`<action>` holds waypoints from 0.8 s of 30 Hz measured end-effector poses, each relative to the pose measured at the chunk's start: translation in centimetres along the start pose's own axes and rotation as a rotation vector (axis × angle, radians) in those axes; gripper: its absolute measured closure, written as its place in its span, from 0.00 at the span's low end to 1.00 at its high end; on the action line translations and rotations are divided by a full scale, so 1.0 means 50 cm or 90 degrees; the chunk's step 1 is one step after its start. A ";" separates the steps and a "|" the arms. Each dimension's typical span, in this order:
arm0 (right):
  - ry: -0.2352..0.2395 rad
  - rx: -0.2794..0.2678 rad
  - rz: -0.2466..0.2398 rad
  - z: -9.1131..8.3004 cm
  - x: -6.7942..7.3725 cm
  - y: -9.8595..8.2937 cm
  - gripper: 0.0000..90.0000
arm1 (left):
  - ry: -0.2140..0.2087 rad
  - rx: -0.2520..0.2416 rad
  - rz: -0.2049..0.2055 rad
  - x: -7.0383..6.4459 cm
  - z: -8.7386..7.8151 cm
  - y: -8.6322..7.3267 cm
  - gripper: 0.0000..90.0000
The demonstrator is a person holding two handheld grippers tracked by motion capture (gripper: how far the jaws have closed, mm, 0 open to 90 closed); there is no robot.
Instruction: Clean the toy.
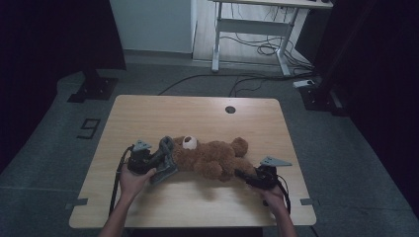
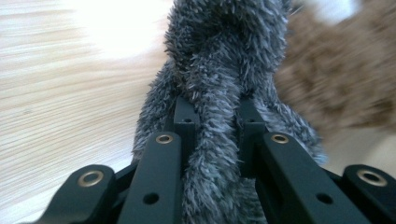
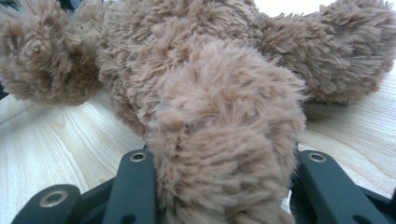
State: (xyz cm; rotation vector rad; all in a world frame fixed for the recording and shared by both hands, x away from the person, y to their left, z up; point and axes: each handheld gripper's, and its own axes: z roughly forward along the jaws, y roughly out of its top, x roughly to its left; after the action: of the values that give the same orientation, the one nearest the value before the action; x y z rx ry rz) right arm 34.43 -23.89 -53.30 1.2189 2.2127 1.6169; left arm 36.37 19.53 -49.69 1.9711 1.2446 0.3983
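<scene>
Lying across the light wooden table (image 1: 148,113), the brown teddy bear (image 1: 212,157) has its grey scarf (image 2: 219,93) clamped by the left gripper (image 1: 157,159) and a leg clamped by the right gripper (image 1: 243,175); pulling the scarf steadily while anchoring the leg likely works best.

You had a brown plush teddy bear (image 1: 212,158) lying on its back across the middle of the light wooden table (image 1: 148,113), its white muzzle turned upward and its head toward your left. A grey fuzzy scarf (image 1: 165,160) hung from its neck, one strip pinched at your left. One brown leg (image 3: 224,154) was gripped at your right.
</scene>
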 end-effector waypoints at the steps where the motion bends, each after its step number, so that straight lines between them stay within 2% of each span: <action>1: -0.001 -0.001 0.001 0.000 0.000 0.000 0.64 | 0.003 0.013 0.000 0.003 0.010 -0.006 0.84; 3: -0.003 0.002 -0.001 0.000 -0.002 -0.002 0.64 | -0.004 0.024 -0.002 0.007 0.026 -0.019 0.84; 5: -0.005 0.003 0.001 -0.002 -0.005 -0.003 0.64 | -0.022 0.018 -0.008 0.008 0.028 -0.024 0.84; 9: -0.005 -0.001 0.007 -0.004 -0.009 -0.004 0.64 | -0.030 -0.022 -0.018 0.015 -0.008 -0.004 0.84; 13: -0.010 -0.003 0.004 -0.005 -0.009 -0.003 0.64 | -0.035 -0.073 0.002 0.002 -0.063 0.043 0.84; 17: -0.015 -0.005 0.005 -0.006 -0.008 -0.003 0.64 | -0.030 -0.101 0.055 -0.043 -0.093 0.092 0.84; 19: -0.015 -0.006 0.005 -0.005 -0.008 -0.004 0.64 | -0.054 -0.113 0.071 -0.073 -0.097 0.112 0.84; 22: -0.015 -0.007 0.004 -0.005 -0.008 -0.004 0.64 | -0.077 -0.119 0.104 -0.124 -0.091 0.138 0.84; 24: -0.014 -0.006 0.004 -0.005 -0.008 -0.004 0.64 | -0.080 -0.105 0.133 -0.159 -0.072 0.154 0.84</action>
State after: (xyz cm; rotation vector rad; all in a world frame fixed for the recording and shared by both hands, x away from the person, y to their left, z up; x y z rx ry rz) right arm 34.44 -24.37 -53.50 1.2360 2.1886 1.6054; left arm 35.26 12.35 -40.63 1.9579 0.9019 0.4584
